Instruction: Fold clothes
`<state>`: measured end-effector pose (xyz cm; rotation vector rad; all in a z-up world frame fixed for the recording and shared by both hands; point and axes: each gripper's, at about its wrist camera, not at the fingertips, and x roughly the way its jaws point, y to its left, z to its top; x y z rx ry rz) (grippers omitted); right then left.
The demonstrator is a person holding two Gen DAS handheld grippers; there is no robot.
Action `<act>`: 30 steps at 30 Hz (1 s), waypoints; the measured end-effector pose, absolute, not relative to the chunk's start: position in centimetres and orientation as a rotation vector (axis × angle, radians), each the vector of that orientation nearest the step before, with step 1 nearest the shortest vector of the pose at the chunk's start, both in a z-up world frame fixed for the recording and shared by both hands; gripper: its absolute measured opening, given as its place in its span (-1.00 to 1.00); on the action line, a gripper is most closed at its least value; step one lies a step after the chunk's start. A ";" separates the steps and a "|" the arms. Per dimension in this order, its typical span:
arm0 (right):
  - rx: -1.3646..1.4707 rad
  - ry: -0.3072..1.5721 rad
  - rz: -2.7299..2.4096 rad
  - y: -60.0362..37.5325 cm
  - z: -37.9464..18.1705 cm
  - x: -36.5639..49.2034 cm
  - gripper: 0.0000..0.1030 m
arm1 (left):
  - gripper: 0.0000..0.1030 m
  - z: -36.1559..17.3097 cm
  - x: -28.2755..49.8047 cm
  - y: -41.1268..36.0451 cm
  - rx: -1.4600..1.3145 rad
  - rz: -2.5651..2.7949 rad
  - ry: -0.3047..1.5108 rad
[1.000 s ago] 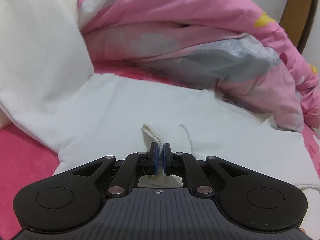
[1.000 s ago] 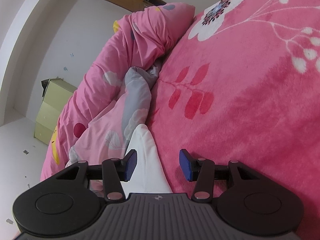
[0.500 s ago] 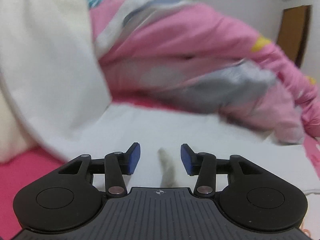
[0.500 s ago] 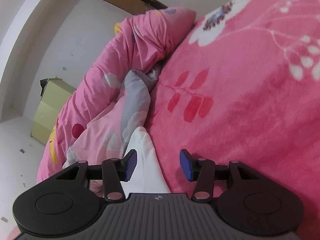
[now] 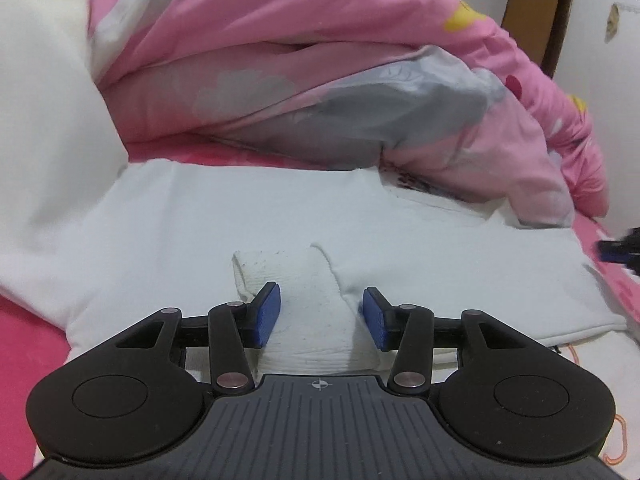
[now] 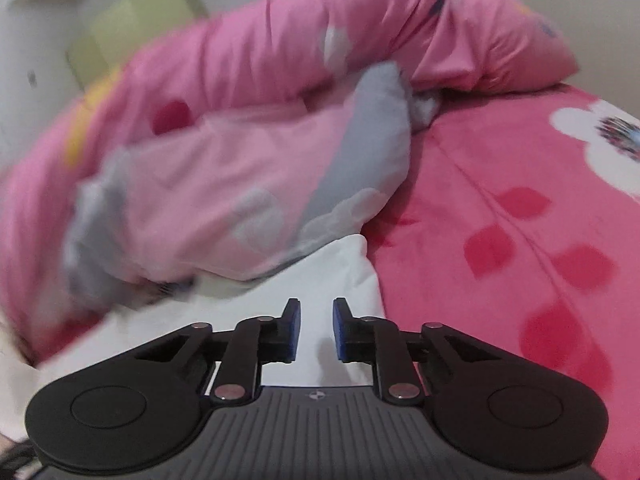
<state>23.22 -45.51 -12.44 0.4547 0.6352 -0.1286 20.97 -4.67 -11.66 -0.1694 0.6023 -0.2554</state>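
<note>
left gripper (image 5: 321,317): jaws wide apart — nothing held, ribbed cuff (image 5: 304,320) lies between them
garment (image 5: 200,216): white, flat on bed, quilt (image 5: 320,80) at 12 o'clock
right gripper (image 6: 316,330): jaws narrowly apart — over garment edge, blanket (image 6: 520,260) at 3 o'clock

A pink quilt (image 5: 312,40) with grey and white cloud patches lies bunched along the far side of the bed, its surface creased and folded over itself. A yellow patch shows near its upper right edge. Beneath it lies a deep pink bedspread (image 6: 520,240) printed with red leaves and a white flower. A brown wooden door (image 5: 536,4) stands against the white wall. A pale green cabinet (image 6: 132,28), blurred, stands behind the quilt.
</note>
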 end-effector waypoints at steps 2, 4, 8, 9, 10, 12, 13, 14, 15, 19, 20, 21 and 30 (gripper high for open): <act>0.412 0.675 -0.137 -45.8 -13.7 25.9 -0.73 | -0.11 -11.8 20.8 -4.9 -0.154 -0.253 0.595; 0.370 0.715 -0.144 -46.1 -15.0 28.6 -1.00 | -0.11 -11.9 20.9 -4.8 -0.161 -0.258 0.593; 0.376 0.705 -0.196 -47.3 -15.2 31.5 -1.00 | -0.11 -11.9 21.1 -4.4 -0.187 -0.268 0.594; 0.394 0.706 -0.232 -47.9 -15.1 31.5 -1.00 | -0.11 -11.9 21.1 -4.4 -0.191 -0.270 0.594; 0.411 0.707 -0.268 -48.4 -15.1 31.6 -1.00 | -0.11 -12.0 21.1 -4.3 -0.195 -0.271 0.594; 0.458 0.674 -0.304 -49.4 -14.2 30.4 -1.00 | -0.11 -12.0 21.1 -4.2 -0.203 -0.274 0.594; 0.485 0.648 -0.311 -49.8 -13.5 29.4 -1.00 | -0.11 -12.0 21.2 -4.1 -0.208 -0.275 0.594; 0.508 0.623 -0.313 -50.2 -12.7 28.3 -1.00 | -0.11 -12.0 21.2 -4.1 -0.212 -0.277 0.595; 0.518 0.605 -0.294 -50.2 -11.8 27.0 -0.99 | -0.11 -12.0 21.2 -4.0 -0.216 -0.278 0.595; 0.540 0.617 -0.138 -48.3 -9.6 21.5 -0.97 | -0.11 -12.0 21.2 -3.9 -0.226 -0.281 0.595; 0.548 0.641 -0.093 -47.7 -9.9 20.7 -0.97 | -0.11 -12.0 21.2 -3.8 -0.227 -0.282 0.595; 0.549 0.672 -0.054 -47.0 -10.6 19.6 -0.97 | -0.11 -12.0 21.2 -3.8 -0.228 -0.282 0.595; 0.623 0.694 -0.220 -48.1 -13.1 12.1 -0.94 | -0.11 -12.1 21.3 -3.7 -0.246 -0.288 0.595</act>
